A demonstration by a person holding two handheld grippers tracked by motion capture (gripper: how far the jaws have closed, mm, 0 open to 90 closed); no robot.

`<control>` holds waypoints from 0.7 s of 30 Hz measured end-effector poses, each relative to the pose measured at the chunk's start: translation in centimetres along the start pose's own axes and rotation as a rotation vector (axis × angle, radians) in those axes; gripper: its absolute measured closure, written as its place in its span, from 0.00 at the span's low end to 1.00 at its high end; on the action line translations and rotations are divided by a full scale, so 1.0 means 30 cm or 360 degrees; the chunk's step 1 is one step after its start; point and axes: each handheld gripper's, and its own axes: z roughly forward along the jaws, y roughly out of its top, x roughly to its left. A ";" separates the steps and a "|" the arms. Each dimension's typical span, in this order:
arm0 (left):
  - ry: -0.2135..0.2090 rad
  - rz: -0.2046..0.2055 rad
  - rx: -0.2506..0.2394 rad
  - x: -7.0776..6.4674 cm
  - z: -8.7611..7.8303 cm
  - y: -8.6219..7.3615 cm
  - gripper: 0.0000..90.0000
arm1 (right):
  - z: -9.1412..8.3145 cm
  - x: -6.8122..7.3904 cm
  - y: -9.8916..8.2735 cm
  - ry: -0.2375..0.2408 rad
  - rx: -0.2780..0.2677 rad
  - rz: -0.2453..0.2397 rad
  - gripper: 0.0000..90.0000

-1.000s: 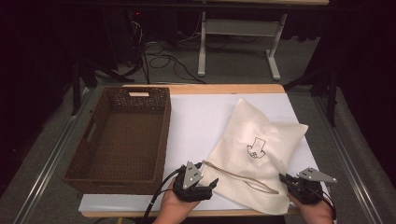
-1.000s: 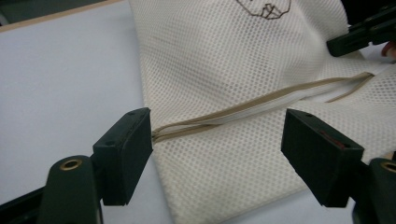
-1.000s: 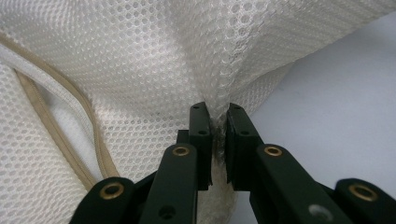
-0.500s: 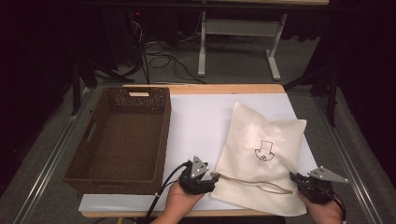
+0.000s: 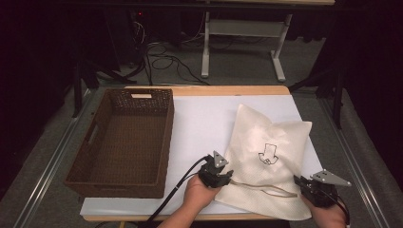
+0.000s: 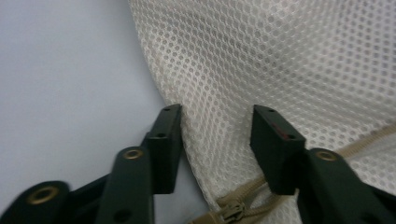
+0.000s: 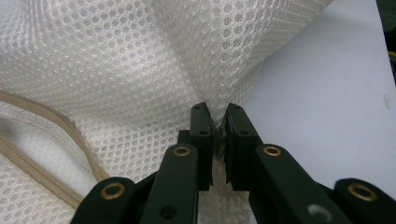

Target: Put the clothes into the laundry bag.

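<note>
1. R gripper [image 7: 215, 122]: jaws nearly shut, pinching a fold of white mesh bag [image 5: 266, 161] at its near right corner. Probably anchoring that side so the cloth stays taut while the other end gets worked.
2. L gripper [image 6: 215, 135]: jaws have just been closing, now half-narrow, straddling the bag's left edge. Mesh between pads but not yet squeezed; gap visible on both sides.
3. Placed right next to zipper pull [image 6: 229, 215], tan, at the near left corner. Likely going for a grip close to the zip end, for holding or opening.
4. Bag location: flat on white table cover [image 5: 204, 123], right half, turned at an angle, near edge just by both hands.
5. Bag look: off-white honeycomb mesh, soft, slightly puffed, creased where pinched. Small black arrow-like print [image 5: 267, 154] mid-panel. Tan zipper [image 5: 266, 189] along near edge, partly open w/ white lining showing.
6. Brown wicker basket [image 5: 95, 142] on left, well apart from bag.
</note>
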 end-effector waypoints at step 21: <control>0.0102 0.0079 -0.0083 0.016 -0.064 -0.034 0.97 | 0.066 0.024 0.059 0.0057 -0.0018 -0.0074 0.95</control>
